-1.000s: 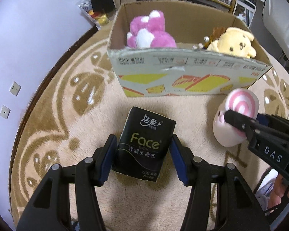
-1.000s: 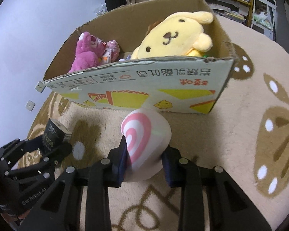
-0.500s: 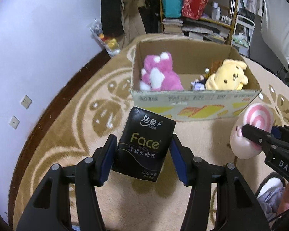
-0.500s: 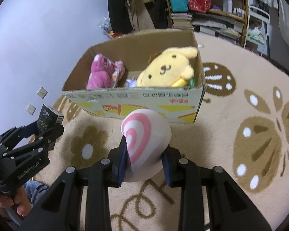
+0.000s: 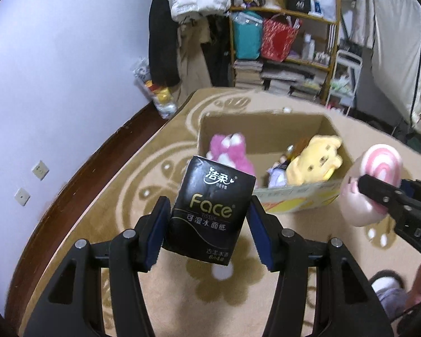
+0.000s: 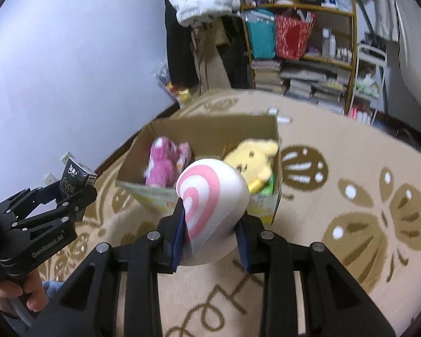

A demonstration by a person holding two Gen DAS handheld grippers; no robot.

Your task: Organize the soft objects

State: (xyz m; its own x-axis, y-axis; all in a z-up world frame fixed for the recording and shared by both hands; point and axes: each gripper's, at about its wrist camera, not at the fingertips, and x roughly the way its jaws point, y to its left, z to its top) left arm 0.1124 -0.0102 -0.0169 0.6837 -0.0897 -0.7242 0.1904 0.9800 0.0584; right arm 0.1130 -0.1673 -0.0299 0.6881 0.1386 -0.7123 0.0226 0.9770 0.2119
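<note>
1. Over the last second both grippers have risen off the beige patterned carpet (image 5: 103, 196). The open brown cardboard box (image 5: 266, 129), which filled the upper frame a second ago, now sits lower and smaller at centre, and its inside is in plain view.

2. I judge that both loads are lifted clear and are on their way to the box, so the drop is the step left.

3. The left gripper (image 5: 207, 224) is clamped on the black plastic pack of "Face" tissues (image 5: 210, 210). Its blue pads press the pack's two sides, and the pack stands upright at centre frame, overlapping the box's near left corner.

4. The right gripper (image 6: 210, 236) is clamped on the round white plush with a pink swirl (image 6: 210, 196). The plush bulges above the pads at centre frame, in front of the box's near wall.

5. Inside the box lie a pink plush animal (image 6: 162, 163) at left and a yellow plush dog (image 6: 252, 160) at right. Something smaller seems to lie between them, though blur hides what it is.

6. The bare patch of box floor at centre looks like the landing spot.
</note>
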